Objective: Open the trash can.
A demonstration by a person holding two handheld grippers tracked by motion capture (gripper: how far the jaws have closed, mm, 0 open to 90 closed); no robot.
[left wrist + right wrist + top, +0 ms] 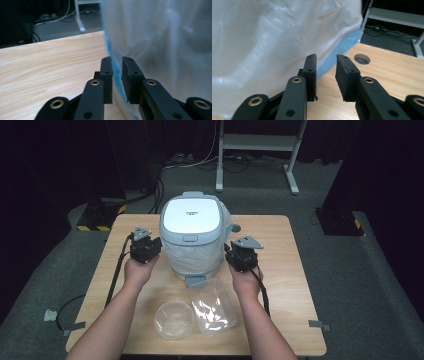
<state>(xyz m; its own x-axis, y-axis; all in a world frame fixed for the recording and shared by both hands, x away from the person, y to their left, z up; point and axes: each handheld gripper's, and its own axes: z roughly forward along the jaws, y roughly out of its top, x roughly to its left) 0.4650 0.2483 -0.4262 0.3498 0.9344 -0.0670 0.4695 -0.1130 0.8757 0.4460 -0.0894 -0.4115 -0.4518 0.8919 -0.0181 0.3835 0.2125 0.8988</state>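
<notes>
Our left gripper (117, 65) pinches the blue edge of the crinkly translucent plastic bag (192, 254) wrapped round the rounded rice cooker (191, 220). Our right gripper (326, 62) sits open beside the bag's other edge, touching nothing, with bare wooden table (280, 245) behind it.

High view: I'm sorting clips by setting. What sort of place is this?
Probably a lab or recording studio, not a kitchen: black curtains surround a lone wooden table, cables trail over grey carpet, and a rice cooker stands in a plastic bag.
</notes>
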